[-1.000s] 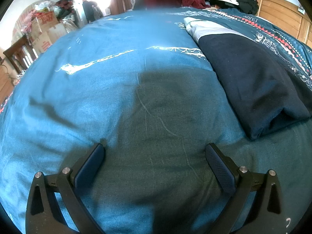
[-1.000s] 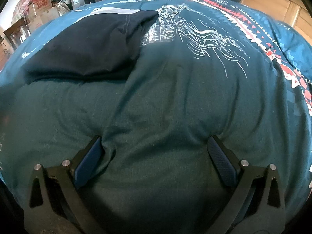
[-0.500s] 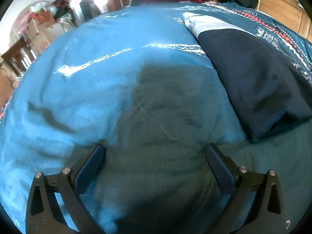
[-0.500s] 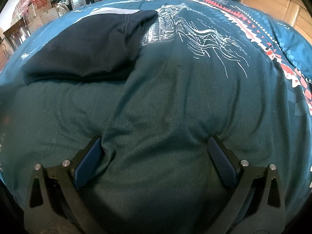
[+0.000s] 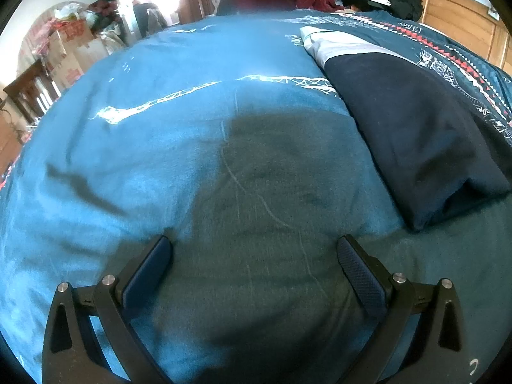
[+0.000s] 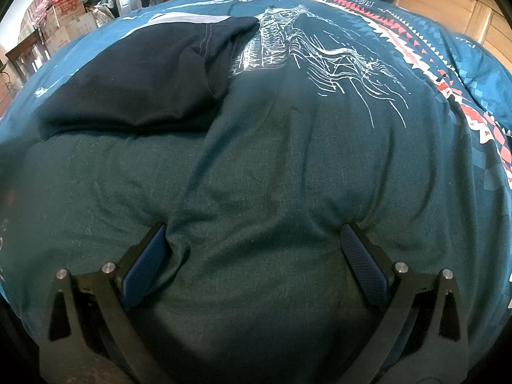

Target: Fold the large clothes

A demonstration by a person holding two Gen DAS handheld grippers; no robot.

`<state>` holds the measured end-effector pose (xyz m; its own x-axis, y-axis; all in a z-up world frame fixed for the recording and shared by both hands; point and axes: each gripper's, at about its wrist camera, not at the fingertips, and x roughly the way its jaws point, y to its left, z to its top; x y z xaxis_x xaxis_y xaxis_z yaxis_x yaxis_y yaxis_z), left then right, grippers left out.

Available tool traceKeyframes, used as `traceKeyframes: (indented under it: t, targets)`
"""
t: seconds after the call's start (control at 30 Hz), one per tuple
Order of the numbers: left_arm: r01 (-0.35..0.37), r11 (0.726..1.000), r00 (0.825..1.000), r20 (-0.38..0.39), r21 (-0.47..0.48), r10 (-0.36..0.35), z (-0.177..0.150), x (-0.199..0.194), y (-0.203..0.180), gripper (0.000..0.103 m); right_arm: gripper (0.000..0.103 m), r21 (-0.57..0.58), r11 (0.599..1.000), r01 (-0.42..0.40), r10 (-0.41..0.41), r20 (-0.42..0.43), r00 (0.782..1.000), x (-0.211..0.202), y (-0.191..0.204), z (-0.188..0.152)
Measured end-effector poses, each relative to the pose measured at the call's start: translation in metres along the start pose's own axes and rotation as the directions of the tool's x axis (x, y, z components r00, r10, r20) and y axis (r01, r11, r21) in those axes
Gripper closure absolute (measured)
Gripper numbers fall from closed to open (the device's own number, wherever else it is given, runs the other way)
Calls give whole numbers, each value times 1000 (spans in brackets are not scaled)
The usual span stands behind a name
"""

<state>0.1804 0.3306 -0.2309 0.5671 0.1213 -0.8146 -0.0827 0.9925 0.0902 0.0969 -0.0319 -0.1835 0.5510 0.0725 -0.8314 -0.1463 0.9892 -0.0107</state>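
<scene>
Fingers spread wide, the left gripper (image 5: 254, 257) presses down on the teal bed cover (image 5: 166, 166) with nothing between its blue pads; the fabric just ahead of it lies in shadow. Ahead and to its right rests the folded dark navy garment (image 5: 412, 134), its near end showing a rounded fold that touches the cover. At the garment's far end a pale grey panel (image 5: 339, 46) shows. Further ahead and to the left stand cardboard boxes (image 5: 73, 48) and a dark wooden chair (image 5: 28, 92), and to the far right a wooden headboard (image 5: 460, 28).

The right gripper (image 6: 252, 244) is likewise wide open and holds nothing, both pads sunk into the cover (image 6: 256, 192) so that the cloth puckers around each tip. Ahead and to its left lies the same navy garment (image 6: 137, 80), a stitched hem running across its upper part. Straight ahead, just beside the garment's right edge, a white line drawing (image 6: 320, 60) is printed on the cover, and farther right runs a red and white patterned band (image 6: 448, 76).
</scene>
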Motion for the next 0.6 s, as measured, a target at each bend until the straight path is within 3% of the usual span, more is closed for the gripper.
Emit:
traceKeyframes:
  t: [0.27,0.6]
  targets:
    - [-1,1000,999,-35,-10,1,-1,-2,0,0,0,8,1000,-10,10,-4,1000,1,-1,1]
    - [9,1000,1000,-26,-29,-10,-10,-15,1,0,0,7,1000,-9,9,-7,1000,1,-1,2]
